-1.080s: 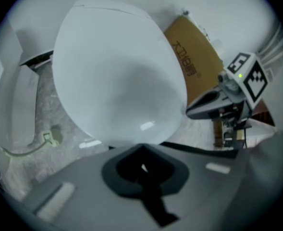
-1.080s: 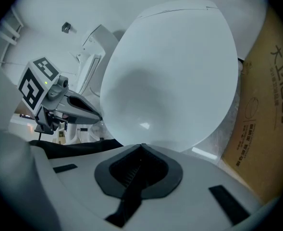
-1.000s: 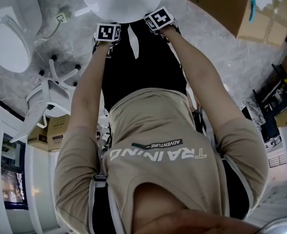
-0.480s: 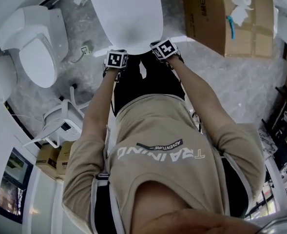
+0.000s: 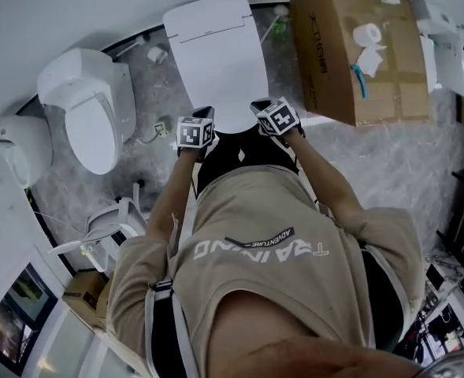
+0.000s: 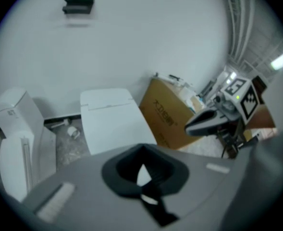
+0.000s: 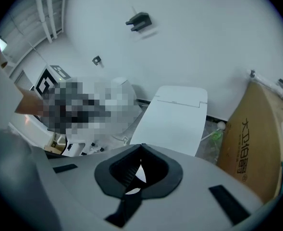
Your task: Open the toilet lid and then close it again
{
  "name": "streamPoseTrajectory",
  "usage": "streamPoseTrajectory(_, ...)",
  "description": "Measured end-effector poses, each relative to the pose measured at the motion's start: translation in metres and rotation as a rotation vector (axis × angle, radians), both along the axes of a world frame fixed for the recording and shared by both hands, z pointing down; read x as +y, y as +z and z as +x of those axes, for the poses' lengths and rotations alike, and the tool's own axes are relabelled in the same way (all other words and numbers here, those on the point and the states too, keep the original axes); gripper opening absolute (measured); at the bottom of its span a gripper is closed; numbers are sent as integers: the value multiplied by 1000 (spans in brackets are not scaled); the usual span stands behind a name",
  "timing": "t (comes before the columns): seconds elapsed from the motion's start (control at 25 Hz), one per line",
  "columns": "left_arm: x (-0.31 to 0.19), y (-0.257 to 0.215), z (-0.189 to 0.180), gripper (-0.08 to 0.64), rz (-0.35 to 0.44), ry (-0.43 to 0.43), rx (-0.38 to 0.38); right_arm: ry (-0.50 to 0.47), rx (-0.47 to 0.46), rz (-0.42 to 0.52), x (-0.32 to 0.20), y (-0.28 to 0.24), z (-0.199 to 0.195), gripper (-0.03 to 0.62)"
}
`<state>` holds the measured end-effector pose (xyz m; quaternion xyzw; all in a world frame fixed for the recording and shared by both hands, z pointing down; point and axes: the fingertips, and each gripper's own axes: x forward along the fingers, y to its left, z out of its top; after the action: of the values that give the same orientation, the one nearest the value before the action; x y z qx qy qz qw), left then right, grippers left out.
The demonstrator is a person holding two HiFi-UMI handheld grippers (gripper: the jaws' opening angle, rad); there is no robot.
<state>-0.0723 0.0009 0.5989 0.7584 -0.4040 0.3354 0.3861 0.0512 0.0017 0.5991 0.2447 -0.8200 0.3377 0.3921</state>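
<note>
The white toilet stands against the wall with its lid [image 5: 216,53] lying flat and closed. The same lid [image 6: 110,121] shows ahead in the left gripper view, and the lid [image 7: 175,119] shows in the right gripper view too. My left gripper [image 5: 202,124] and right gripper [image 5: 272,113] hover side by side at the lid's front edge, held out in front of the person's body. The left gripper [image 6: 141,150] is shut on nothing. The right gripper [image 7: 141,148] is likewise shut and holds nothing. I cannot tell whether either one touches the lid.
A second white toilet [image 5: 98,116] stands to the left. A large cardboard box [image 5: 358,53] with a paper roll on top sits close on the right. A white plastic chair [image 5: 105,227] lies on the marbled floor behind and to the left.
The head view has pulled back, so the whole toilet and the wall behind it now show. Both grippers stay together at the lid's front edge.
</note>
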Motion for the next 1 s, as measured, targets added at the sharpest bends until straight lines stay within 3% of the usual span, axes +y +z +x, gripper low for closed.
streamPoseTrajectory(0.48, -102, -169, -23, 5, 391, -124, 78, -25, -109, 378, -87, -142, -24, 14)
streamPoseTrajectory(0.72, -138, -255, -37, 5, 632, -162, 51, 1, -202, 539, -121, -217, -38, 14)
streamPoseTrajectory(1.0, -160, -338, -27, 5, 820, -157, 92, 29, -329, 703, -142, -310, -42, 14)
